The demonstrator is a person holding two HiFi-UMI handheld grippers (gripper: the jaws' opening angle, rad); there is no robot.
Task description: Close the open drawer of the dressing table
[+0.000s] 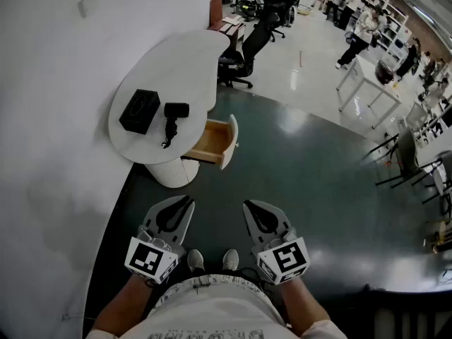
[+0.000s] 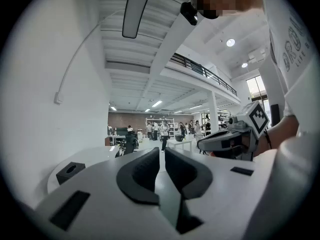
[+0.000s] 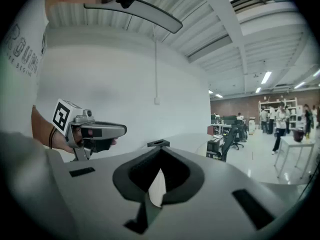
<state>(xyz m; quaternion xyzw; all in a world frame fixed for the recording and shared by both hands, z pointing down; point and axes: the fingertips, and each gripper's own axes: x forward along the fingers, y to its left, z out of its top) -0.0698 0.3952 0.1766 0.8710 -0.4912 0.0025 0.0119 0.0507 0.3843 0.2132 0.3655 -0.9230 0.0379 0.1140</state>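
The white dressing table [image 1: 187, 58] stands against the wall at the upper left of the head view. Its wooden drawer [image 1: 210, 145] is pulled out to the right, with the white front panel [image 1: 230, 141] facing the dark floor. My left gripper [image 1: 188, 202] and right gripper [image 1: 247, 205] are held side by side low in the picture, well short of the drawer. Both point towards it with their jaws together and nothing in them. The left gripper view shows its shut jaws [image 2: 160, 151] and the tabletop [image 2: 95, 159] beyond. The drawer is hidden in both gripper views.
A black box [image 1: 139, 110] and a black hair dryer [image 1: 173, 119] lie on the tabletop. A black office chair [image 1: 244, 51] stands behind the table. White tables [image 1: 371, 90], dark chairs [image 1: 409, 161] and people fill the room at the right. The white wall [image 1: 49, 154] runs along the left.
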